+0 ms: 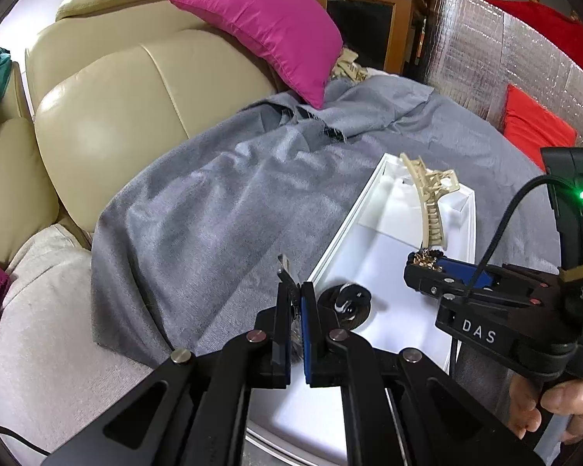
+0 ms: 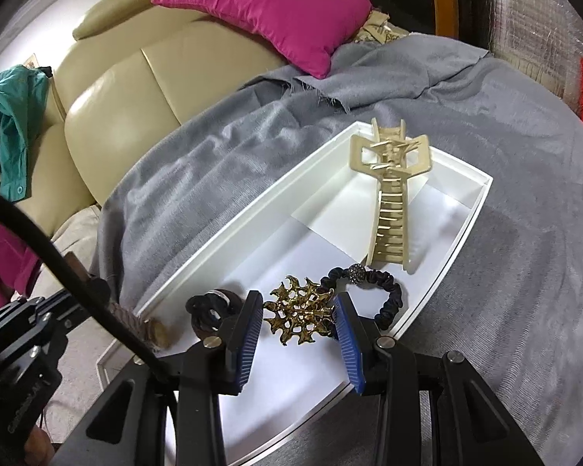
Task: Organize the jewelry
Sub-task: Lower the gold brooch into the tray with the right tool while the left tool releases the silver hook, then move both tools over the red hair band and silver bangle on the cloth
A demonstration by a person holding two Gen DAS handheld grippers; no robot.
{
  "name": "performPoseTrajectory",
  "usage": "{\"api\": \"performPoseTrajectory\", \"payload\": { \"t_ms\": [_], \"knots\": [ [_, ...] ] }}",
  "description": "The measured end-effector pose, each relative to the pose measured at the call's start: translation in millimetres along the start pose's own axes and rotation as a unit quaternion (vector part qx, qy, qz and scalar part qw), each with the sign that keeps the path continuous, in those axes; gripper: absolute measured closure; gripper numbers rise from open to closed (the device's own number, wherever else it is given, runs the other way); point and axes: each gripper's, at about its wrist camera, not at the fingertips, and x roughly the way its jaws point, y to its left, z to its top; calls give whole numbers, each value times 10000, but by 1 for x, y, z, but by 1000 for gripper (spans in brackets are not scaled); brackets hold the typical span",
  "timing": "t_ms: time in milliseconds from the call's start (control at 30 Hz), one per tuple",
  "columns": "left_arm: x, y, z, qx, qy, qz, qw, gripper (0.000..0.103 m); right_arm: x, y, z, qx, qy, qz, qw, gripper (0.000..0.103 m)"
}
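Note:
A white tray point(image 2: 439, 295) lies on a grey cloth. In it are a cream hair claw point(image 2: 392, 202), a black scrunchie point(image 2: 388, 295) and a dark hair tie point(image 2: 210, 306). My right gripper point(image 2: 297, 310) is shut on a gold filigree brooch point(image 2: 299, 312) just above the tray floor; it also shows in the left wrist view point(image 1: 427, 262). My left gripper point(image 1: 295, 303) is shut on a flat brown hair clip point(image 1: 285, 272) at the tray's left rim point(image 1: 342, 240); the clip also shows in the right wrist view point(image 2: 136, 318).
The grey cloth point(image 1: 221, 202) covers a cream leather sofa point(image 1: 109, 97). A magenta cushion point(image 1: 268, 23) lies at the back. A red cushion point(image 1: 532, 124) and a silver foil panel point(image 1: 486, 58) stand to the right. A teal garment point(image 2: 11, 116) hangs at left.

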Motion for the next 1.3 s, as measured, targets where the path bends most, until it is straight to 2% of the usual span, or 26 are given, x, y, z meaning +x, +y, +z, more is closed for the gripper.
{"api": "performPoseTrajectory", "payload": {
  "t_ms": [433, 600, 767, 833, 900, 967, 1033, 1133, 1300],
  "knots": [
    [8, -1, 0, 22, 127, 62, 9999, 99, 10, -4, 1, -14, 400, 100, 9992, 62],
    [13, 2, 0, -34, 247, 95, 9996, 99, 6, -6, 3, 145, 385, 293, 9987, 53],
    [14, 2, 0, -36, 311, 88, 9995, 96, -11, -12, 1, 365, 127, 440, 9983, 53],
    [12, 0, 0, -41, 271, 27, 9996, 91, -21, -14, 1, 420, -23, 462, 9980, 53],
    [9, -4, 0, 18, 188, -19, 9998, 67, -36, -18, -2, 444, -207, 439, 9978, 53],
    [4, -11, 1, 158, 17, 26, 9999, 54, -52, -22, -7, 464, -369, 364, 9976, 53],
    [-4, -21, 1, 338, -225, 60, 9992, 50, -66, -28, -13, 483, -480, 271, 9973, 53],
    [-15, -38, -1, 627, -520, 52, 9967, 40, -90, -42, -29, 549, -622, 30, 9965, 53],
    [-35, -76, -8, 1131, -943, 6, 9891, 35, -135, -79, -65, 827, -741, -347, 9932, 53]
  ]
}}
